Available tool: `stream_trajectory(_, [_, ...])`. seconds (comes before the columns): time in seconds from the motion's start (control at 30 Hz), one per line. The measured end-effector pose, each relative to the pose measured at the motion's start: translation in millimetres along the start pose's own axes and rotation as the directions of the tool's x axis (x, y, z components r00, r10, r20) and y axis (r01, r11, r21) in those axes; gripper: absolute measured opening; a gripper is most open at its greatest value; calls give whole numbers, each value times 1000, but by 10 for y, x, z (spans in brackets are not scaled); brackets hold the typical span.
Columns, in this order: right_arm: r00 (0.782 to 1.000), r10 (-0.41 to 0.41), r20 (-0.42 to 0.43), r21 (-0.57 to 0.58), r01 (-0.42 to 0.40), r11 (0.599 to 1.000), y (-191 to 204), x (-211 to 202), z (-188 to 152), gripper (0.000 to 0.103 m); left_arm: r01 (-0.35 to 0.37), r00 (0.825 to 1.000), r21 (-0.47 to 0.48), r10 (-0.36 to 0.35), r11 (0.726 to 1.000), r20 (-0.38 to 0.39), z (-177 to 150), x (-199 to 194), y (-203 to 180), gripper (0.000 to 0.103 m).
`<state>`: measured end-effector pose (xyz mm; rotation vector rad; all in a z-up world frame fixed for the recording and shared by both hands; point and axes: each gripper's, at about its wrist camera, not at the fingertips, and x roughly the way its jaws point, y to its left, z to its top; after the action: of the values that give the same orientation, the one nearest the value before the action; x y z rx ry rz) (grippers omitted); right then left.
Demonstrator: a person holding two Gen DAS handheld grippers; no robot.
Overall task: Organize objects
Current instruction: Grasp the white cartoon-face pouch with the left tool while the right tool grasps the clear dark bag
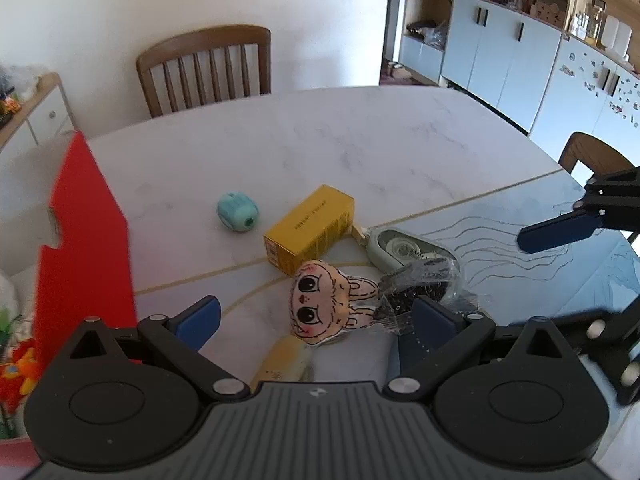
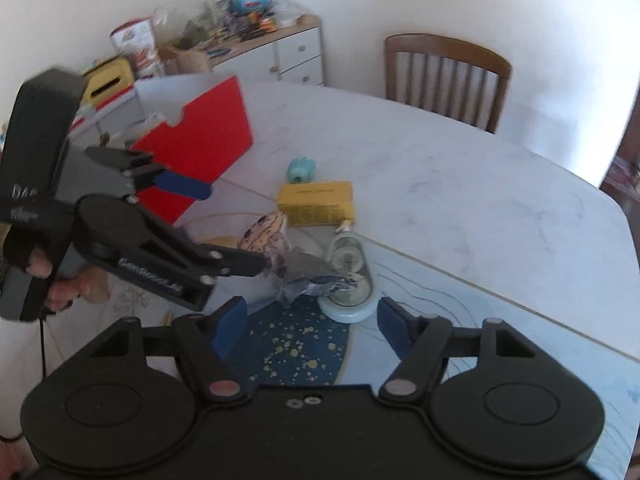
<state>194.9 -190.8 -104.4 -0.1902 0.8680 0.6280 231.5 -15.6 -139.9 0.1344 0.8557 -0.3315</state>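
In the left wrist view my left gripper (image 1: 316, 320) stands open and wide over a plush bunny face (image 1: 320, 308), which lies between its blue pads without being pressed. A clear plastic bag of dark bits (image 1: 420, 288) rests against the right pad. Behind these lie a yellow box (image 1: 310, 234), a teal round sharpener (image 1: 238, 212) and a pale green tape dispenser (image 1: 408, 248). My right gripper (image 2: 312, 324) is open low over the blue mat, nothing between its pads, with the tape dispenser (image 2: 348, 280) just ahead. One right finger (image 1: 556, 234) shows at the right edge.
A red open box (image 1: 84, 240) stands at the table's left side. A yellowish soft item (image 1: 284, 356) lies under the plush. A hand (image 2: 60, 280) holds the left gripper (image 2: 232, 228). Wooden chairs (image 1: 204, 68) stand at the far edge, cabinets beyond.
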Motion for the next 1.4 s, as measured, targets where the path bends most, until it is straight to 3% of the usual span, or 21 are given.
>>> stream_trajectory(0.17, [1000, -14, -9, -84, 14, 996, 82, 161, 16, 62, 34, 999, -24, -35, 999, -16, 4, 95, 29, 101])
stream_trajectory(0.23, [1000, -17, -6, -106, 17, 994, 99, 224, 29, 58, 42, 999, -46, -43, 998, -28, 15, 126, 59, 94])
stream_trajectory(0.4, [999, -32, 2, -164, 32, 986, 114, 356, 69, 48, 81, 996, -90, -85, 993, -41, 53, 177, 116, 87])
stream_trajectory(0.53, [999, -30, 20, -191, 34, 981, 87, 393, 97, 46, 120, 991, -116, -126, 986, -49, 81, 204, 133, 73])
stream_trajectory(0.63, [999, -17, 36, -206, 25, 978, 48, 395, 112, 44, 129, 989, -128, -137, 983, -55, 89, 227, 148, 68])
stream_trajectory(0.77, [999, -11, 41, -227, 20, 974, 17, 421, 149, 34, 127, 989, -139, -136, 982, -60, 99, 234, 176, 58])
stream_trajectory(0.87, [999, 7, 43, -225, 3, 974, -29, 442, 165, 23, 131, 988, -143, -141, 981, -61, 103, 233, 197, 45])
stream_trajectory(0.9, [999, 15, 43, -224, -5, 975, -44, 443, 170, 22, 126, 988, -144, -137, 981, -66, 107, 237, 198, 35])
stream_trajectory(1.03, [998, 30, 49, -194, -20, 981, -101, 414, 162, 6, 131, 988, -154, -142, 979, -64, 94, 221, 232, 33])
stream_trajectory(1.4, [995, 26, 101, -55, -21, 998, -174, 109, 70, 4, 129, 991, -122, -134, 984, -31, 88, -7, 105, 31])
